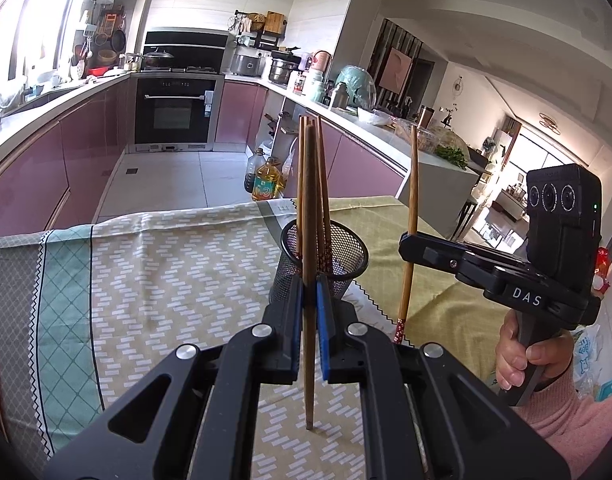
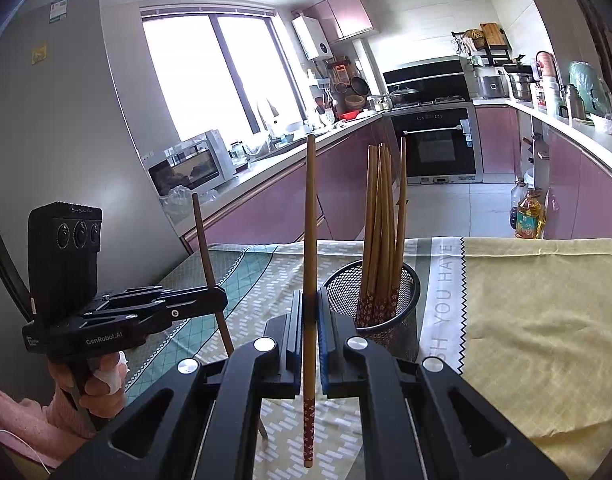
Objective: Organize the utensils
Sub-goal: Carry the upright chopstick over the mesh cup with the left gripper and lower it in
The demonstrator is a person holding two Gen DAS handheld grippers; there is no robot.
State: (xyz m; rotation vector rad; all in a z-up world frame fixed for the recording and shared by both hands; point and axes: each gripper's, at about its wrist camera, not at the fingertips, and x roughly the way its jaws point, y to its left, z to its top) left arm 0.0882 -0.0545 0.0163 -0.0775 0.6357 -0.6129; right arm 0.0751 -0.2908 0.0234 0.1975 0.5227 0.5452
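L gripper (image 1: 309, 320) clamps upright chopstick (image 1: 309, 260), tip touching tablecloth (image 1: 166, 264); R gripper (image 2: 310, 332) clamps patterned-end chopstick (image 2: 309, 260). Mesh holder (image 2: 371, 300) just beyond. Advice: lift above rim, keep vertical, then release.

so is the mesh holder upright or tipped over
Upright. The mesh holder stands on the tablecloth with its open rim facing up and chopsticks standing inside it.

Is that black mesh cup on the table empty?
No, the black mesh cup already holds several wooden chopsticks standing upright in it.
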